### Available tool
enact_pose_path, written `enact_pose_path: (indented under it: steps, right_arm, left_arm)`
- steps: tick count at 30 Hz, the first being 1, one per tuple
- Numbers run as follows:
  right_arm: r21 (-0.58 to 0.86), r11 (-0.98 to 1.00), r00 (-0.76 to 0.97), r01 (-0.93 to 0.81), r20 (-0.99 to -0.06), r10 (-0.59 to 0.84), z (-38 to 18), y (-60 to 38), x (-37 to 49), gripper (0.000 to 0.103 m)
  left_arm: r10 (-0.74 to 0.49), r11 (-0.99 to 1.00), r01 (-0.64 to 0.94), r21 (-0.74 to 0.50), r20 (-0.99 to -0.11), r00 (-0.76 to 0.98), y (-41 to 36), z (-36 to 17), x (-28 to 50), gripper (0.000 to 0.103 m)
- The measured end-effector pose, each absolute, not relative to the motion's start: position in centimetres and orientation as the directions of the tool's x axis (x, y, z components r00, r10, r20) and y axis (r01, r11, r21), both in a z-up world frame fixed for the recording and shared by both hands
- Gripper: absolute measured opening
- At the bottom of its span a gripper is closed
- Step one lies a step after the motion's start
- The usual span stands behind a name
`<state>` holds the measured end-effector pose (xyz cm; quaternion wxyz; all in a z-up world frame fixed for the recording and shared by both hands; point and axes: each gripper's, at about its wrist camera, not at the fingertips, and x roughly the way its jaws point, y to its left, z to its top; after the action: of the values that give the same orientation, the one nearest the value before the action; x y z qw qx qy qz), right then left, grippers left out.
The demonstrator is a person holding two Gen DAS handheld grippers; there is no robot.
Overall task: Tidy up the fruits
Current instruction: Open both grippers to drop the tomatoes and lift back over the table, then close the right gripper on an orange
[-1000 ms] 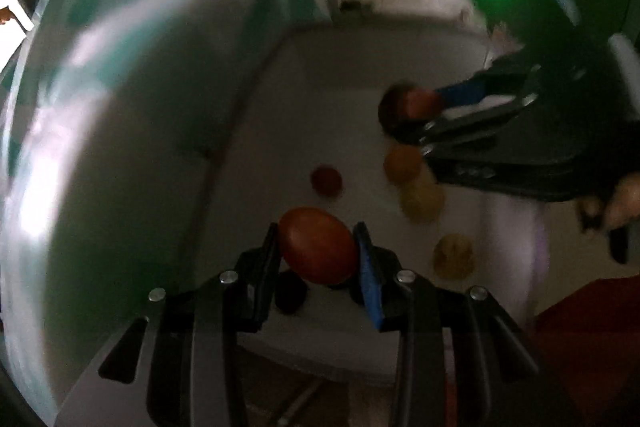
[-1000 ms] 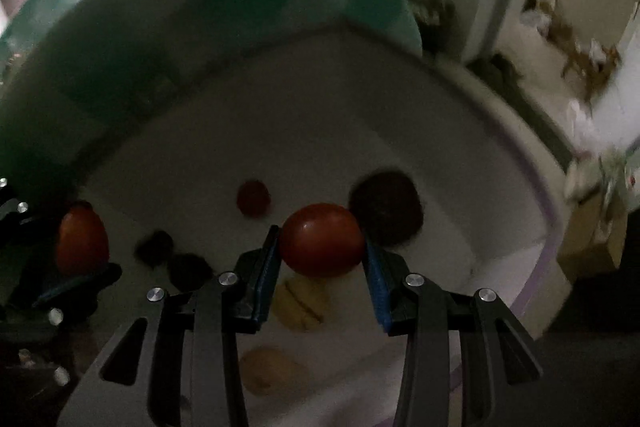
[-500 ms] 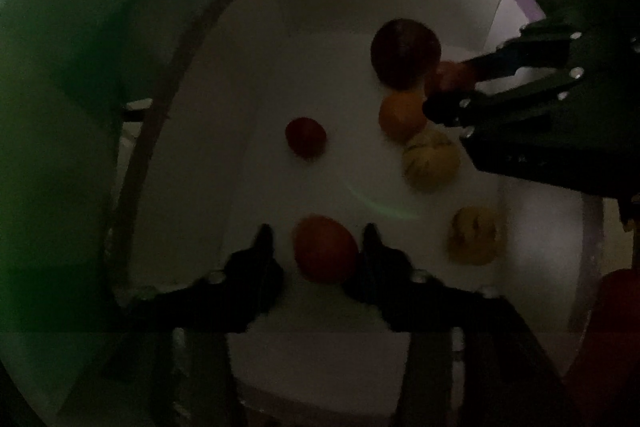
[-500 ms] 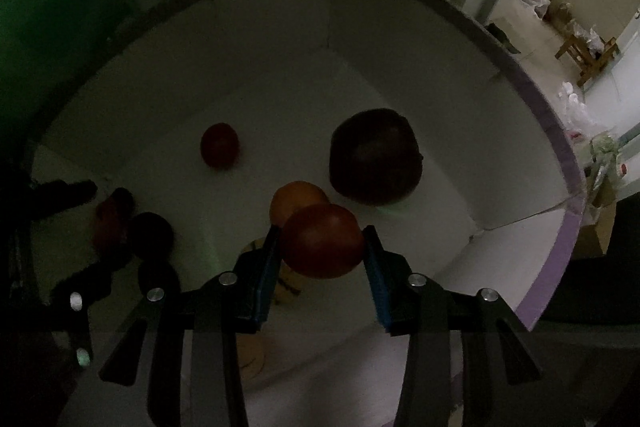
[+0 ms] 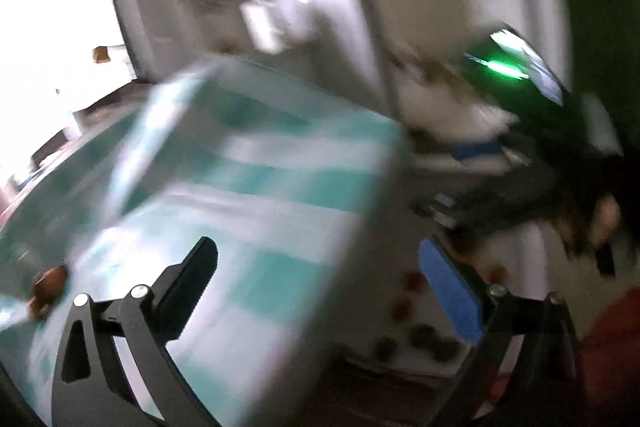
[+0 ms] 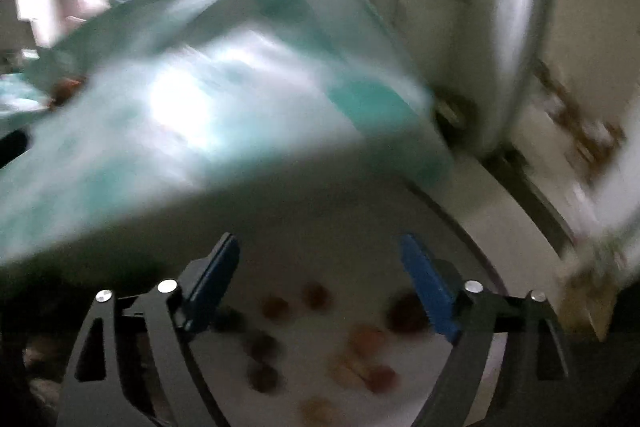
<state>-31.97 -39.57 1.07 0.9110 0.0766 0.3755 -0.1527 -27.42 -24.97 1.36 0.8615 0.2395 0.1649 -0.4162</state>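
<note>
Blue-padded left gripper (image 5: pixel 324 287) spread, empty | right gripper (image 6: pixel 326 287) spread above fruits (image 6: pixel 360 347)

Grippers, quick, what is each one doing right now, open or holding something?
Left gripper: open, holding nothing.
Right gripper: open, holding nothing.

Right gripper (image 6: pixel 320 283) jaws spread, empty, above blurred fruits (image 6: pixel 328 343) (several reddish-brown) in white box (image 6: pixel 472 219).

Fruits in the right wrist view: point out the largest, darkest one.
It is the dark round fruit beside the right tool's blue right-hand finger; the other fruits in the white box look smaller and redder or paler, though blurred.
</note>
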Motion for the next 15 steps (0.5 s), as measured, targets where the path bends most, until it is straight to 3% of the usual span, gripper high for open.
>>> enact_pose_path:
  steps: [3,8,15]
  right_arm:
    - [0.05,0.976,0.73,0.211,-0.672,-0.123,3.2,-35.0,-28.7,0.087]
    - [0.116,0.993,0.71,0.01,-0.701,0.074,3.6,-28.1,-20.9,0.087]
    - [0.169,0.982,0.656,-0.081,-0.733,0.18,3.0,-20.2,-9.6,0.087]
  left_arm:
    - [-0.569,0.699,0.694,0.172,-0.454,0.686,-19.7,3.6,-21.2,0.101]
    - [-0.383,0.904,0.427,-0.017,-0.477,0.791,-9.1,4.5,-10.2,0.101]
    - [-0.113,0.982,0.008,-0.191,-0.548,0.829,4.7,4.9,2.4,0.101]
